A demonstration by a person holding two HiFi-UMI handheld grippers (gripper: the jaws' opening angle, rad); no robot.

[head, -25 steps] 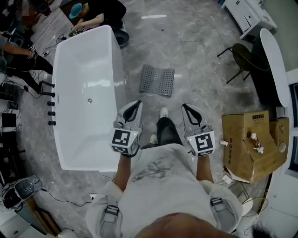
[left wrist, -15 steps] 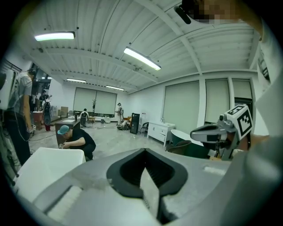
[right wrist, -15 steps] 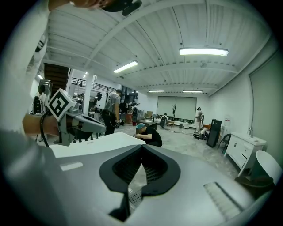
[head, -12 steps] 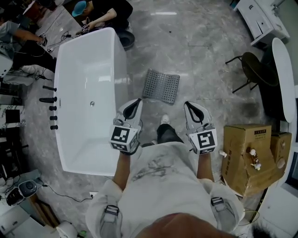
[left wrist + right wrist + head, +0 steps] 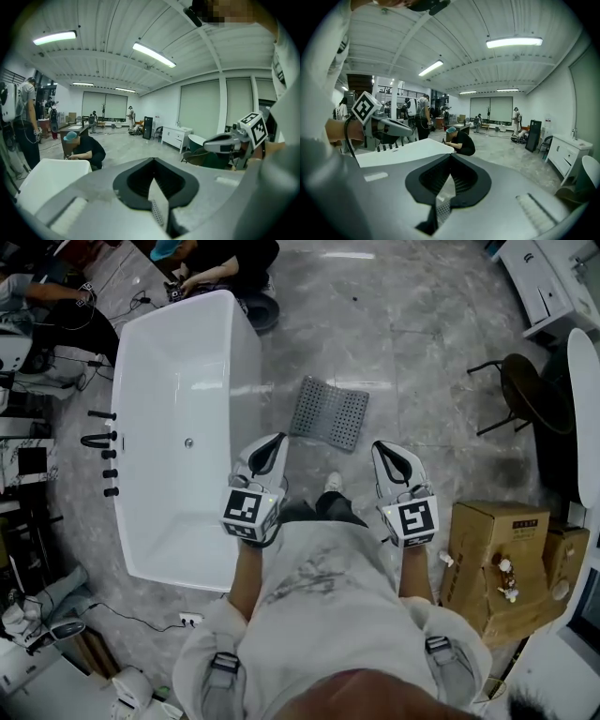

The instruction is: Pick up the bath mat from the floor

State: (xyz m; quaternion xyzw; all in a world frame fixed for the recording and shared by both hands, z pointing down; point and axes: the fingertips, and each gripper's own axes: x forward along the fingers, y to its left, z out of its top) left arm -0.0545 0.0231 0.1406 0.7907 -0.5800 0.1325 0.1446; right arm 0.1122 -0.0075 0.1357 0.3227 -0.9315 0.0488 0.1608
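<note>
A grey perforated bath mat (image 5: pixel 327 413) lies flat on the marble floor, just right of the white bathtub (image 5: pixel 183 465). My left gripper (image 5: pixel 272 443) is held at waist height, shut and empty, its tip short of the mat's near left corner. My right gripper (image 5: pixel 386 448) is level with it, also shut with nothing in it, near the mat's right corner. In the left gripper view the left gripper (image 5: pixel 151 161) shows closed jaws, with the other gripper (image 5: pixel 234 140) at the right. In the right gripper view the right gripper (image 5: pixel 451 158) points across the room; the mat is hidden in both.
A cardboard box (image 5: pixel 497 563) stands at my right. A dark chair (image 5: pixel 530 395) and a white cabinet (image 5: pixel 553 287) are at the far right. People crouch (image 5: pixel 225 263) behind the bathtub's far end. Black taps (image 5: pixel 101 440) and cables lie left of the tub.
My view has moved forward and left: the bathtub and mat have slid lower in the picture. Both grippers keep their pose, shut, and have come a little closer to the mat.
</note>
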